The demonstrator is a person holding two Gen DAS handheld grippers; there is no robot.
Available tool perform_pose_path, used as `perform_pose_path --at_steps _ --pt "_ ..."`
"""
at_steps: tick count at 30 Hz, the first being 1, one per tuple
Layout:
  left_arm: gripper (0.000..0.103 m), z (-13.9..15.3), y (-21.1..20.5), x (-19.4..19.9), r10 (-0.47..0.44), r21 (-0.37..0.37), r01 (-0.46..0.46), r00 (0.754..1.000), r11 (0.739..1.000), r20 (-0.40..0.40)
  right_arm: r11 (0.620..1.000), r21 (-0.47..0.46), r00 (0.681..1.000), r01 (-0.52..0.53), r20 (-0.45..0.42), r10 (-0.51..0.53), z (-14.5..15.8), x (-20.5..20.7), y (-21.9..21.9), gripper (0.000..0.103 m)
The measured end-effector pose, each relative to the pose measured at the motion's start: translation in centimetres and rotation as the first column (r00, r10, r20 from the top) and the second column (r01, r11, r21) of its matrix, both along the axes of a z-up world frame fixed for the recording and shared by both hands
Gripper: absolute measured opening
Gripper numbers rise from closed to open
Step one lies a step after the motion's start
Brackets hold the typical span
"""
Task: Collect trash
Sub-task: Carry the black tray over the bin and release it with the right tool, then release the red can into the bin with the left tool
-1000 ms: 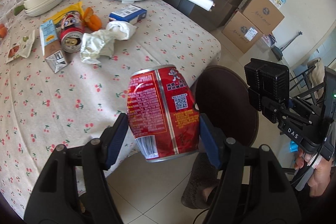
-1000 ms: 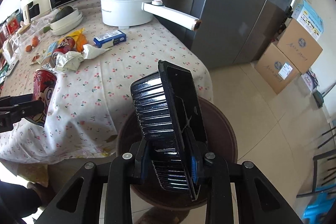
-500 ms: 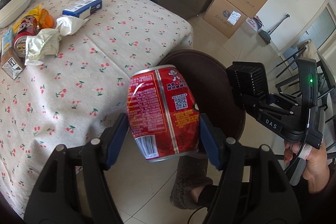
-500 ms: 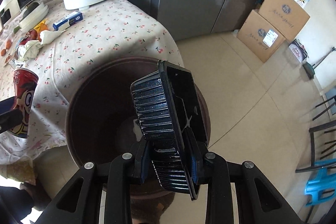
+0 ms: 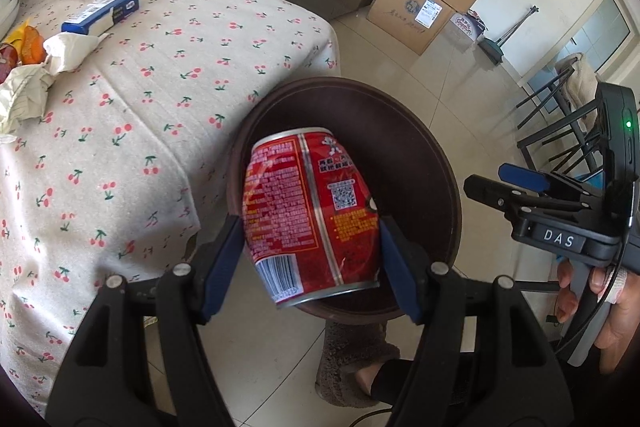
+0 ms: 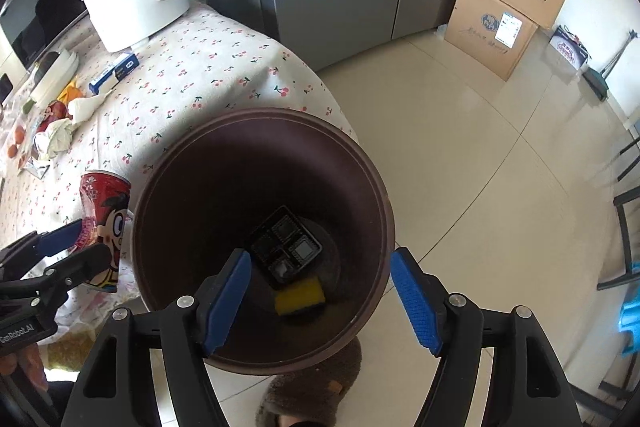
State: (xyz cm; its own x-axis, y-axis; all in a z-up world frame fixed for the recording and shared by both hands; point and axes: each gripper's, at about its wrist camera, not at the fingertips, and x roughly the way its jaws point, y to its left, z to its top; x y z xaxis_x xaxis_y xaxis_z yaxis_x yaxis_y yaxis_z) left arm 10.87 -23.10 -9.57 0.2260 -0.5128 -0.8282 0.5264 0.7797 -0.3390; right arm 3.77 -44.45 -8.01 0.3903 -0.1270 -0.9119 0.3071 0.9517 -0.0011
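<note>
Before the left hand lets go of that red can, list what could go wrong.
1. The red can sits over the bin's rim on the table side in the right wrist view, so it may hit the edge and fall out.
2. The right gripper, jaws opening and empty, hangs over the bin; the can could strike it.

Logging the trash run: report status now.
Left gripper clamps red can above brown bin. Right gripper opening, empty; black tray inside. Nothing blocking.

brown bin (image 6: pixel 260 131) mouth wide open, table edge (image 6: pixel 312 83) just beside, bare floor (image 6: pixel 480 167) beyond
</note>
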Motion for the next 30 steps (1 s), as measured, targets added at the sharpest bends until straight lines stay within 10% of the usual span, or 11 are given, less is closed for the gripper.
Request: perform_pose_path --at_steps 10,30 --pt "0.102 0.7 1.0 0.0 0.003 0.066 -0.006 0.999 0.998 0.052 1.000 -0.001 1.000 0.028 0.007 -0.028 0.2 -0.3 -1.4 0.075" --pt "0.102 2.7 12.1 1.5 0.189 0.147 -0.204 0.976 0.968 0.107 0.998 -0.016 0.998 -0.057 0.039 0.058 1.8 2.3 3.5 0.081"
